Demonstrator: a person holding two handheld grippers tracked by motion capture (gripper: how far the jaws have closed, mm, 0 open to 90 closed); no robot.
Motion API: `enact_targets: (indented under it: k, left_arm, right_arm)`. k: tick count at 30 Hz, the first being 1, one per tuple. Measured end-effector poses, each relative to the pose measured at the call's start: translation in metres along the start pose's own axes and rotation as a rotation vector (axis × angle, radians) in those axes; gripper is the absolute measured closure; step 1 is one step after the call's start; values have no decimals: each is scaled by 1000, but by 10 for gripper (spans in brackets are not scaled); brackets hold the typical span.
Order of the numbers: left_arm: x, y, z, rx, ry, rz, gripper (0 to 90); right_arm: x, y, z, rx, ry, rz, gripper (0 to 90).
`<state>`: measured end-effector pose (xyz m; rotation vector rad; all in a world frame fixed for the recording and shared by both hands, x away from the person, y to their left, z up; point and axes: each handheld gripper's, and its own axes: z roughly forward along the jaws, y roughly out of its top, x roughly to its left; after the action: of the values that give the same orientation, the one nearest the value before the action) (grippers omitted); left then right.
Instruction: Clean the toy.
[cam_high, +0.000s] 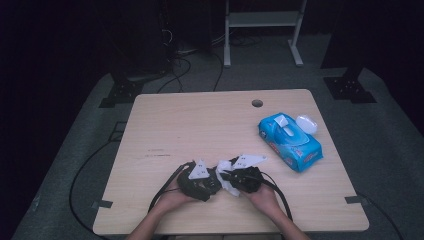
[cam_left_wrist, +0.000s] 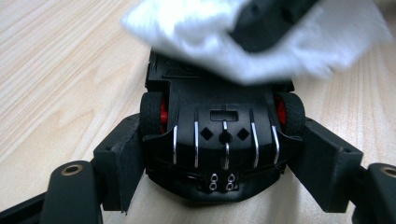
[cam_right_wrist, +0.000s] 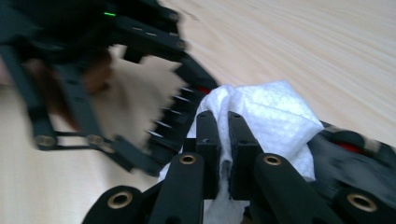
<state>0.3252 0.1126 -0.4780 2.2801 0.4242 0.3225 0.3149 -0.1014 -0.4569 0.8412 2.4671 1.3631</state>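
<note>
My left tongs (cam_left_wrist: 223, 154) clamp the black toy car (cam_left_wrist: 223, 140) by its sides above the surface (cam_left_wrist: 56, 70); my right tongs (cam_right_wrist: 223, 135) pinch a white wipe (cam_right_wrist: 266, 116) against it.

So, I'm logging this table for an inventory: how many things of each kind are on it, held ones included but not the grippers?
Black toy car, clamped upside down in the left gripper: 1
White wet wipe, pinched in the right gripper: 1
Blue wet-wipe pack, lid flipped open: 1
Total: 3
</note>
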Motion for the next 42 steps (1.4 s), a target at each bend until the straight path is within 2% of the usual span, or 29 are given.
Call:
enact_targets:
  k: [2,5,9,12,16,18,19,21,23,26,28,30,32,37,39,42]
  left_arm:
    - [0,0,0,-3,1,4,244]
    - [0,0,-1,-9,0,2,244]
    - [2,0,-3,-28,-10,-19,244]
    - [2,1,-2,1,-5,-1,244]
    - [2,0,-1,9,-2,4,244]
    - [2,0,-2,10,0,10,244]
    - [2,0,-2,8,1,8,244]
    - [2,1,-3,5,3,9,244]
    - [2,0,-4,1,6,8,244]
    - [2,1,-5,0,7,13,244]
    - [2,1,-4,4,8,13,244]
    - [2,0,-3,11,10,12,244]
    - [2,1,-2,11,12,14,244]
    - [0,3,-3,-3,17,22,245]
    - [0,2,-3,-4,16,15,245]
    - [2,1,-2,-2,16,-5,242]
  right_arm:
    - [7,2,3,1,20,-19,845]
    - [8,2,3,8,7,-43,846]
    - [-6,0,-3,3,-32,0,845]
    - [-12,-2,-5,1,-36,31,846]
    - [2,0,1,4,3,3,845]
    - [8,2,2,11,-6,-42,845]
    - [7,2,2,13,-8,-43,845]
    - [0,1,-2,9,-28,-24,845]
    - [-10,-2,-6,19,-81,-17,845]
    - [-25,-7,-13,24,-118,30,845]
    - [-28,-9,-16,20,-113,46,845]
    - [-23,-8,-15,13,-98,46,845]
    - [-15,-6,-10,4,-52,36,845]
    - [14,4,6,-10,52,-26,845]
    - [17,6,7,-1,43,-56,845]
    - [7,2,4,6,12,-37,844]
